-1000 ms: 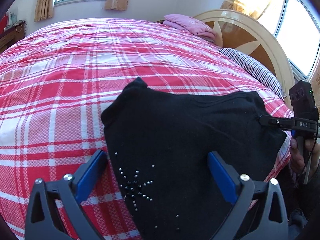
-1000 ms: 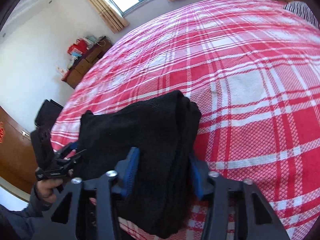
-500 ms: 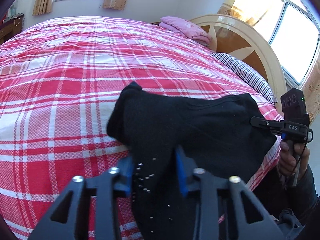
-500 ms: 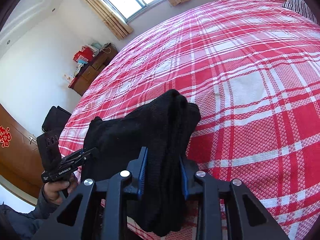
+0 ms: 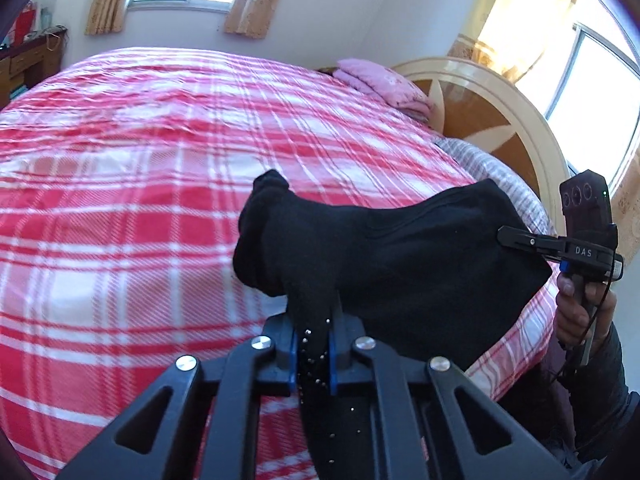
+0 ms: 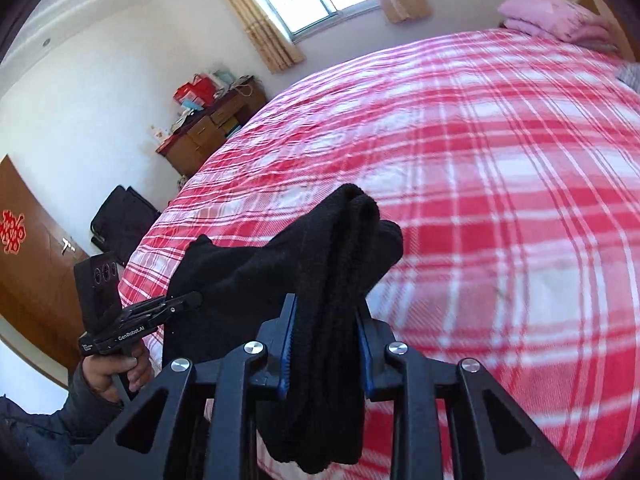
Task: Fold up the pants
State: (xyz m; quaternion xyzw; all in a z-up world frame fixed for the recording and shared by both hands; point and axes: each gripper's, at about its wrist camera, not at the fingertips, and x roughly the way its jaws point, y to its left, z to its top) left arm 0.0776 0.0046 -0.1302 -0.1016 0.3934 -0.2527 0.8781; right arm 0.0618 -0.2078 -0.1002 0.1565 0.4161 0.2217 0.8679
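Observation:
Black pants [image 5: 392,256] with small silver studs hang stretched between both grippers above the red plaid bed [image 5: 140,184]. My left gripper [image 5: 312,344] is shut on a thin studded edge of the pants. In the same view my right gripper [image 5: 508,236] bites the far right corner, held by a hand. In the right wrist view my right gripper [image 6: 324,328] is shut on a thick bunched fold of the pants [image 6: 320,248]. To its left my left gripper [image 6: 188,300] pinches the other end. The lower part of the cloth droops below the jaws.
A pink pillow [image 5: 384,84] and a striped pillow [image 5: 492,168] lie by the cream headboard [image 5: 500,108]. A wooden dresser [image 6: 208,128] with red boxes stands against the far wall, a black bag [image 6: 124,220] beside the bed. The bed's near edge lies below both grippers.
My left gripper went from wide open over the studded cloth to shut on it. The right jaws tightened on the fold. Both grippers rose, lifting the pants off the bed.

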